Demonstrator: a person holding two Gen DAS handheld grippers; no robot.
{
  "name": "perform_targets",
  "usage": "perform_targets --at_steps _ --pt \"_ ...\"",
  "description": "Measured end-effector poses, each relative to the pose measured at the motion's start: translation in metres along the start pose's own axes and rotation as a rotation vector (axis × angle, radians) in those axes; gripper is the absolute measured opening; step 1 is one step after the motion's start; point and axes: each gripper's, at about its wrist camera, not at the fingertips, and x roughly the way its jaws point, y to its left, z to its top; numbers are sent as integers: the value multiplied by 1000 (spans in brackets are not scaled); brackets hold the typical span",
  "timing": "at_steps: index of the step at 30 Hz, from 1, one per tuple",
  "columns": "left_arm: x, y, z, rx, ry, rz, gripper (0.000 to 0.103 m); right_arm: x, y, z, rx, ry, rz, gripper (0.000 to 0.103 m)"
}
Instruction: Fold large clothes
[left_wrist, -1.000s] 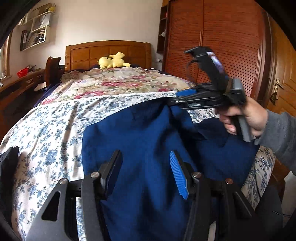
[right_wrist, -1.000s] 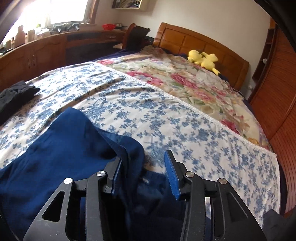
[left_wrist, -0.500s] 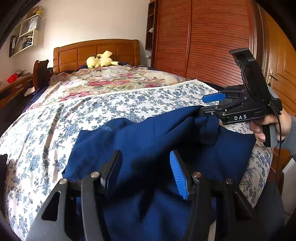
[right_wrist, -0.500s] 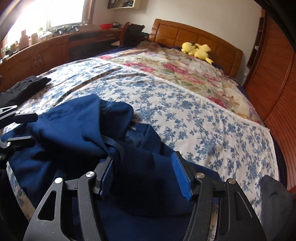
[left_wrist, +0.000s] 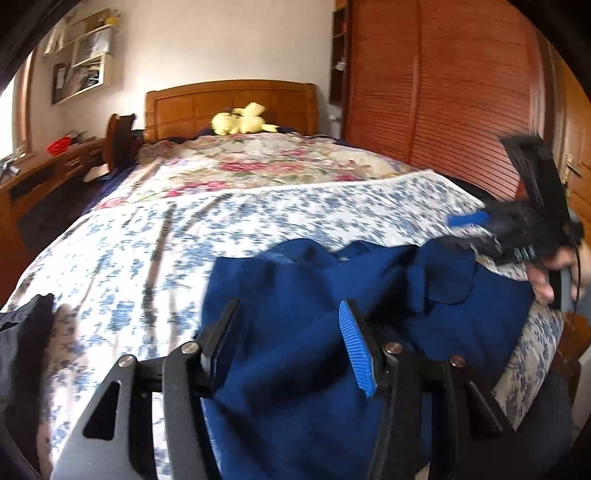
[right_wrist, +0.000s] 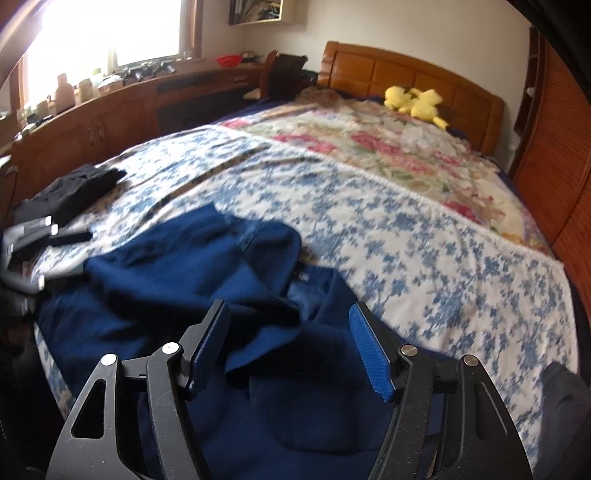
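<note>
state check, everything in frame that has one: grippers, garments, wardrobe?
left gripper: open, over the fabric, not clamped.
right gripper: open, jaws have just been opening, cloth lies below and between them, pads not pressing.
blue garment: rumpled, partly folded over itself, at the near edge of the bed.
black garment: bunched, lying apart on the bedspread.
wardrobe doors: closed.
plush toy: lying by the headboard.

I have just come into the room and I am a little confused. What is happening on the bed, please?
A person with a gripper in each hand is folding a dark blue garment on the floral bedspread. The right gripper has just been opening and stands open over the crumpled cloth. The left gripper hovers open above it too, holding nothing.
</note>
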Motion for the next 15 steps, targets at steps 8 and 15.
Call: perform_targets --at_steps 8,15 --pt "26 21 27 18 78 37 52 -18 -33 -43 68 -19 -33 69" --pt "105 4 59 101 218 32 52 -21 -93 -81 176 -20 -147 69"
